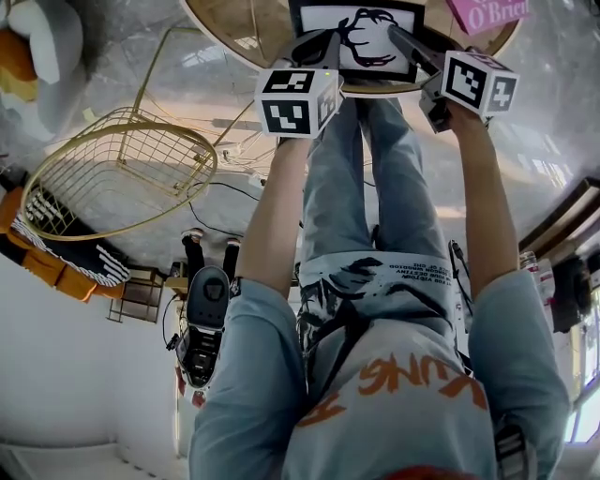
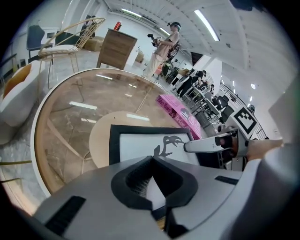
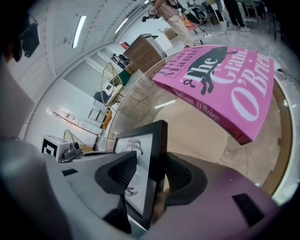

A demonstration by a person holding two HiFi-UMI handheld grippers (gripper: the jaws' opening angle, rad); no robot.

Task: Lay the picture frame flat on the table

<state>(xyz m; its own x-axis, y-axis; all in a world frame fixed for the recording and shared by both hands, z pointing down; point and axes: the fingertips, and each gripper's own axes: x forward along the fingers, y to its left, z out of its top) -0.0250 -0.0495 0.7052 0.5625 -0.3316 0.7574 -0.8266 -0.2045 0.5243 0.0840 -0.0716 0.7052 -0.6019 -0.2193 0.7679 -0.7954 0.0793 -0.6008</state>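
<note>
The picture frame (image 1: 361,37) is black, with a white print of a dark antlered figure. It rests on the round glass table (image 1: 216,28), face turned up toward me. My left gripper (image 1: 323,45) is at its near left side. In the left gripper view the left gripper (image 2: 152,161) is shut on the picture frame's (image 2: 140,145) near edge. My right gripper (image 1: 405,42) is at the right side. In the right gripper view the picture frame's (image 3: 143,159) edge stands between the right gripper's (image 3: 150,173) open jaws, and the left pad is clear of the glass.
A pink book (image 3: 220,84) lies on the table just beyond the frame to the right, also the pink book (image 1: 483,11) in the head view. A gold wire chair (image 1: 117,173) stands left of the table. A wooden cabinet (image 2: 116,47) and a person (image 2: 164,44) are far behind.
</note>
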